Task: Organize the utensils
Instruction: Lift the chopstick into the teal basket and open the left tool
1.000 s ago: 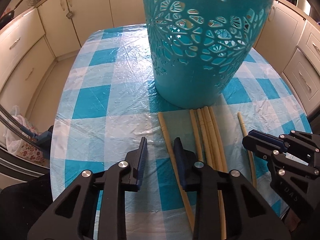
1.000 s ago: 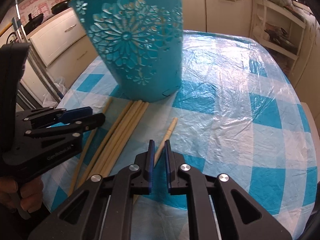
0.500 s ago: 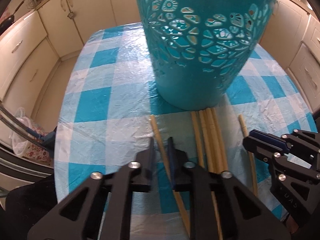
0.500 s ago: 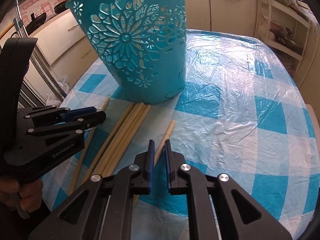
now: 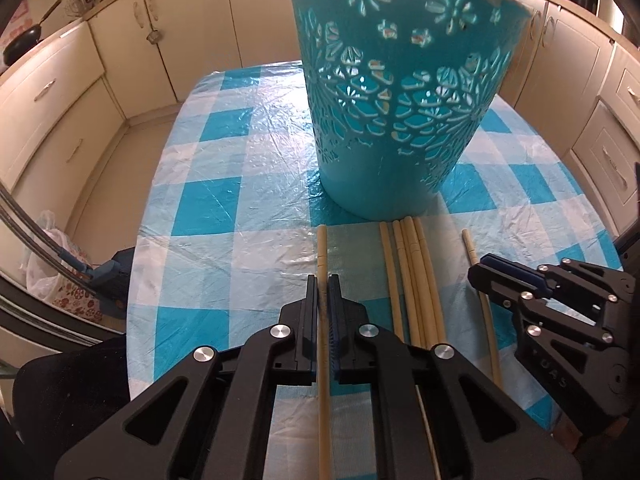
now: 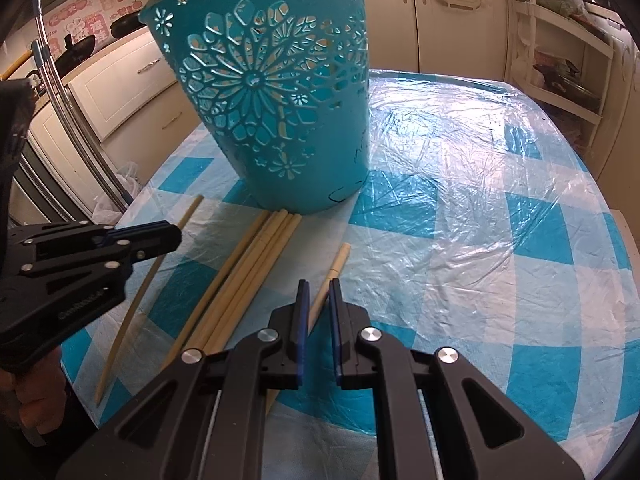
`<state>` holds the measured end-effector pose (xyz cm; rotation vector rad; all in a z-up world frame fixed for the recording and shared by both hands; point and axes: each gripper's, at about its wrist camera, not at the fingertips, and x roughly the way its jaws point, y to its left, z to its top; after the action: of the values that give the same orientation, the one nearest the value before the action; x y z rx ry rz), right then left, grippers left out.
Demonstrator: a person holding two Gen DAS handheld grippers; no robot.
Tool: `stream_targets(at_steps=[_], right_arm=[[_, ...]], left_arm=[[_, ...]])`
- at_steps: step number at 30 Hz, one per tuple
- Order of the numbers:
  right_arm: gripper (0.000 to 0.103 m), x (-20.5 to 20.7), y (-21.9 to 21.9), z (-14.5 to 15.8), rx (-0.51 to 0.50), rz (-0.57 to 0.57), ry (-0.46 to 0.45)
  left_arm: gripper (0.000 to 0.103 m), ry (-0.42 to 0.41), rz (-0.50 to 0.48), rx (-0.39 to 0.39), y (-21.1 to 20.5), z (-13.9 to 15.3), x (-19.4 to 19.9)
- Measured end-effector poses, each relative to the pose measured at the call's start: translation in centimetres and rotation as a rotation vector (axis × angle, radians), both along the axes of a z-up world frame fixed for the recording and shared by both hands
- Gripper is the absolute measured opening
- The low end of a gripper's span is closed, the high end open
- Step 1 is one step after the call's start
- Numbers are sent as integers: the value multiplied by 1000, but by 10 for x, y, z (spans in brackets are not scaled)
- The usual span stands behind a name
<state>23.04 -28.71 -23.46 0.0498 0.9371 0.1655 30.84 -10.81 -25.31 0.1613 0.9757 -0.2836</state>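
My left gripper (image 5: 323, 280) is shut on a pale wooden chopstick (image 5: 322, 248), which runs between its pads and points toward the teal cut-out basket (image 5: 400, 120). In the right wrist view the left gripper (image 6: 172, 236) holds that chopstick (image 6: 132, 308) low over the cloth. A bundle of several chopsticks (image 5: 412, 272) lies against the basket's foot. My right gripper (image 6: 318, 284) hovers over a single chopstick (image 6: 338, 260) lying on the table. Its jaws stand a narrow gap apart and do not press on it.
The table (image 6: 480, 200) carries a blue-and-white checked cloth under clear plastic. Its near edge runs just below both grippers. A person's hand (image 6: 32, 404) holds the left gripper. Cream cabinets (image 5: 60, 100) surround the table, and a shelf rack (image 6: 560, 60) stands at the right.
The left gripper's jaws closed from wide open onto the leftmost chopstick, which now lines up with the fingers. The left gripper has risen and drawn back a little. The right gripper stayed put.
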Motion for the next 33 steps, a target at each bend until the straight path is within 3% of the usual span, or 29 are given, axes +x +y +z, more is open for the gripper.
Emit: stream_targets(at_steps=[5,20,33], right_arm=[[11,-2,2,-1,-4,-2,-5],[11,-7,7,-1,-12,-5,-12],[11,-5,2,0,3,-7,-12]], left_arm=[[5,-42,-8,-86,17,25,-12],[5,-250,-1,-314,52,141,-33],[5,-539,101,-438,14,223,18]])
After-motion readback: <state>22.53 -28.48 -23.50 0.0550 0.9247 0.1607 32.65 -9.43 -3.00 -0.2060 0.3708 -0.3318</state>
